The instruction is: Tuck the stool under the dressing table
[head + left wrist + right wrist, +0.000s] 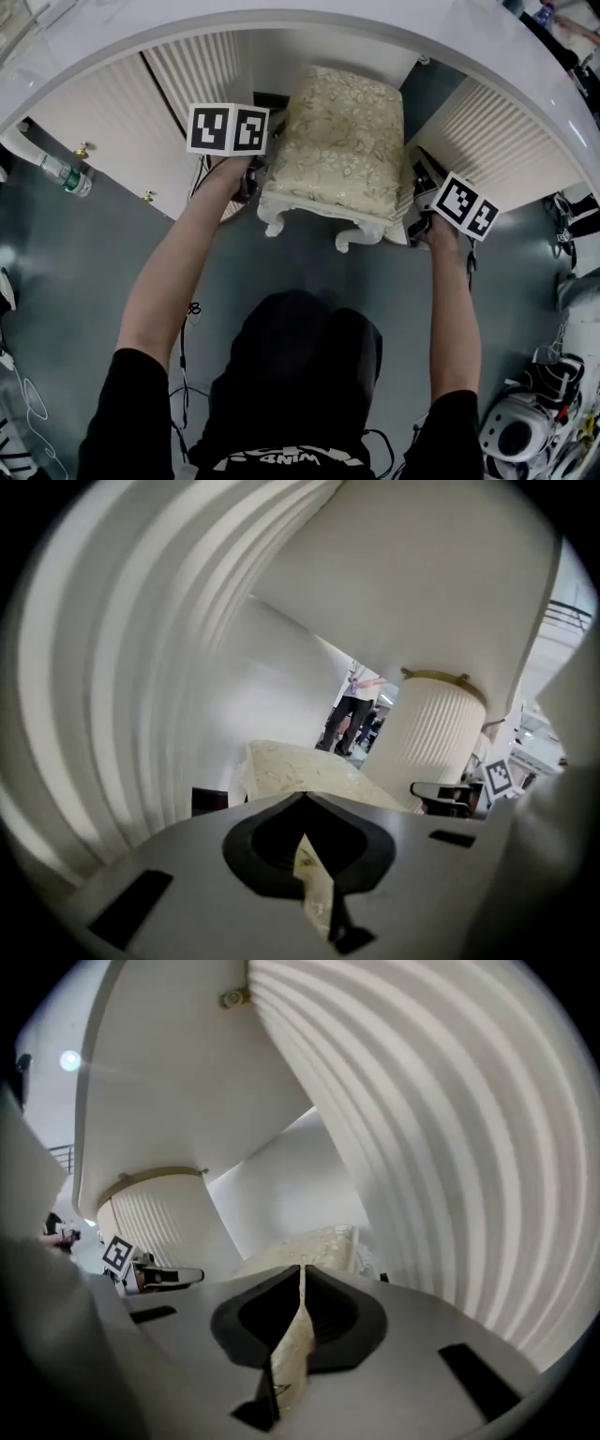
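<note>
The stool (337, 150) has a cream floral cushion and white carved legs. It stands partly under the curved white top of the dressing table (281, 23), between its two fluted pedestals. My left gripper (251, 183) is at the stool's left side and my right gripper (419, 214) at its right side. In the left gripper view the left gripper (314, 892) is shut on a fold of the cushion's edge, with the cushion (291, 766) beyond. In the right gripper view the right gripper (291, 1349) pinches the cushion's other edge (309, 1246) the same way.
Fluted white pedestals stand left (103, 122) and right (506, 141) of the knee space. On the grey floor lie a water bottle (66, 175), cables (192, 309) and equipment at the bottom right (525, 422). A person (352, 714) stands far behind the table.
</note>
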`<state>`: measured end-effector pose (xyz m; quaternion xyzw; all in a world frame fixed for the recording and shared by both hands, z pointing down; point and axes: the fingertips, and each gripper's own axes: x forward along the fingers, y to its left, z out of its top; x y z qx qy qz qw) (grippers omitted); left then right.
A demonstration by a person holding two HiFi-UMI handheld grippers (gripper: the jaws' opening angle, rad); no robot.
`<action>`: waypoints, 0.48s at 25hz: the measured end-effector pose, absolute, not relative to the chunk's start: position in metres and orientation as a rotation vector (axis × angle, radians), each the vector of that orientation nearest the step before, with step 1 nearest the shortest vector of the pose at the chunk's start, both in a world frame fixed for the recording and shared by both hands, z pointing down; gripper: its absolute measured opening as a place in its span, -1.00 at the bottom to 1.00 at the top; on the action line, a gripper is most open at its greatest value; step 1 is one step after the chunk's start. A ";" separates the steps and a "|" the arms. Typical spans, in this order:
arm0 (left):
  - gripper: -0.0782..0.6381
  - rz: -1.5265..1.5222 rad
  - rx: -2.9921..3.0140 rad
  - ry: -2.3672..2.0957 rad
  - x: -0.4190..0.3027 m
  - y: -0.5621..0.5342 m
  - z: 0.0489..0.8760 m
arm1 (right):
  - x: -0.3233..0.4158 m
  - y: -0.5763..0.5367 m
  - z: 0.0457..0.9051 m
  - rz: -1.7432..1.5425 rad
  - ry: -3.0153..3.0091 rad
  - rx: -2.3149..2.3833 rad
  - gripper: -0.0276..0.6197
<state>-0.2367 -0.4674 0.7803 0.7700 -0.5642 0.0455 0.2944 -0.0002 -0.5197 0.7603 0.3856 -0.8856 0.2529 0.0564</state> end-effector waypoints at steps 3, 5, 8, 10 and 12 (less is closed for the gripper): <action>-0.76 0.174 2.134 -1.504 -0.216 -0.457 0.759 | -0.026 -0.503 0.751 0.654 -2.693 1.095 -0.82; -0.76 0.279 2.201 -1.477 -0.189 -0.452 0.755 | -0.045 -0.493 0.748 0.533 -2.681 1.055 -0.82; -0.76 0.371 2.269 -1.450 -0.163 -0.442 0.740 | -0.060 -0.478 0.736 0.435 -2.645 1.013 -0.82; -0.76 0.389 2.270 -1.452 -0.158 -0.424 0.723 | -0.062 -0.460 0.726 0.511 -2.631 0.969 -0.82; -0.76 0.404 2.248 -1.444 -0.156 -0.407 0.707 | -0.061 -0.444 0.715 0.554 -2.597 0.941 -0.82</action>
